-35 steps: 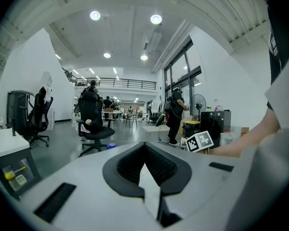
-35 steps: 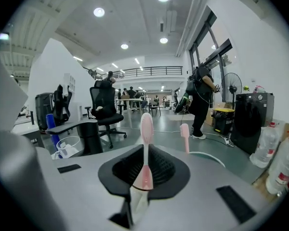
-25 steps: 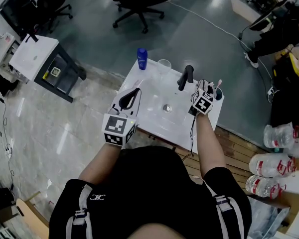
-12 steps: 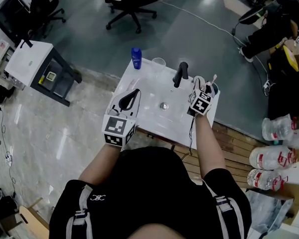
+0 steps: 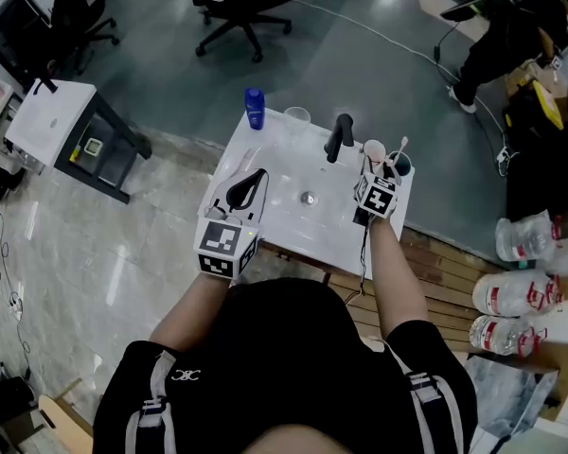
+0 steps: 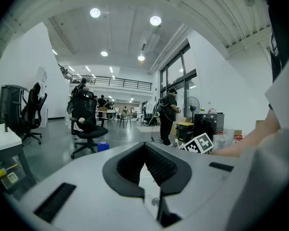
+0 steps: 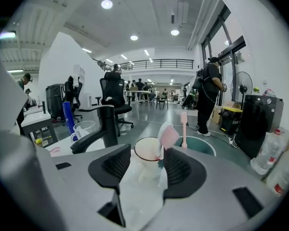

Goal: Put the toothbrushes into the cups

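At far-right corner of white washbasin counter point(image 5: 289, 159), cream cup w/ dark-red rim point(image 7: 147, 154) stands just beside teal round cup point(image 7: 204, 147), both to the right of black tap point(image 7: 105, 129). Pale-handled toothbrush w/ pink head point(image 7: 169, 136) shows head-up at cream cup's right rim and seems to stand in it; lower handle too blurred to be sure. Slim pink toothbrush point(image 7: 184, 129) stands upright in teal cup. Right gripper point(image 7: 147, 153) sits on near side of cream cup, fingers spread wide, ribbed pads point(image 7: 179, 170) touching neither brush nor cup. They've just been opening, w/ brush head & cup lined up btwn them but not gripped. Left gripper point(image 6: 145, 146) hangs over counter's near-left edge, fingertips pressed together, nothing btwn. Handling, as a judgement: brush is light, thin, stiff plastic, smooth enough to swivel in a pinch. So grab it mid-handle, square across pads, bristle end clear. Cups prob. light too & easy to tip if nudged as gripper leaves. Vs a sec ago: right gripper was then over the cups, hiding cream cup from head view. Now it has pulled back toward near edge & cream cup shows clear beyond it. Left gripper approx same spot, same closed tips.
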